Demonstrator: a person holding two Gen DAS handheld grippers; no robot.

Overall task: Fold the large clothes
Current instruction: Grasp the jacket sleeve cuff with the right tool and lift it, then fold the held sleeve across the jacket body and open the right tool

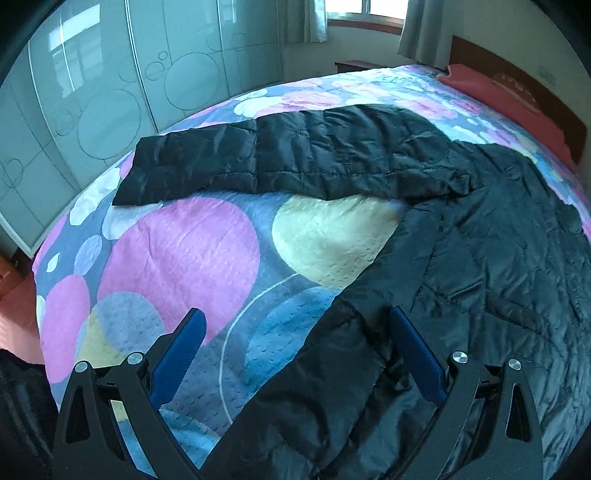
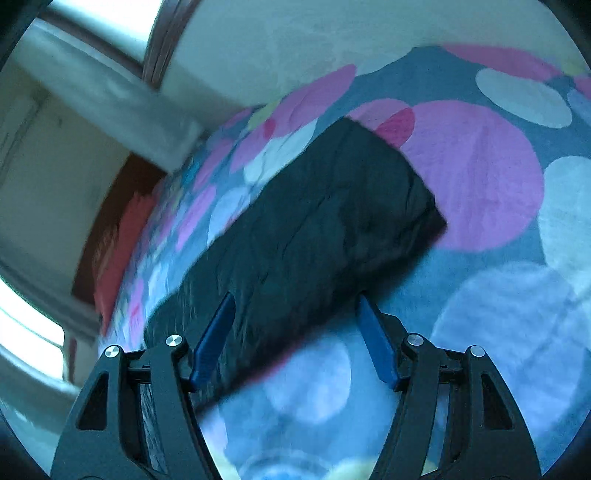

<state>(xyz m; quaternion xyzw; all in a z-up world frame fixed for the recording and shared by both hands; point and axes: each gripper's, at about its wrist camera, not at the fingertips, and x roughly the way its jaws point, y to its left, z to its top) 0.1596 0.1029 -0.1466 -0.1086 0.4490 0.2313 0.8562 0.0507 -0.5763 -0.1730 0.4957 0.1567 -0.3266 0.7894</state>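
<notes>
Left hand-held gripper point(image 1: 297, 332) spread wide, gripping nothing, black jacket point(image 1: 480, 258) hem lying between blue fingers point(image 1: 417, 354). Right hand-held gripper point(image 2: 295, 314) also wide, poised over sleeve point(image 2: 314, 229) (view blurred, contact unclear). Jacket spread flat on bed point(image 1: 192, 243) with circle-print cover, one sleeve stretched sideways. Farther back: red pillow point(image 1: 517, 99), headboard point(image 1: 491, 55), frosted wardrobe doors point(image 1: 92, 85), window point(image 1: 365, 9).

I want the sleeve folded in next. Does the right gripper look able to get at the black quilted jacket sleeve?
Probably yes: the right gripper is open, the black quilted jacket sleeve lies flat on the circle-patterned bedspread just ahead, nothing between.
</notes>
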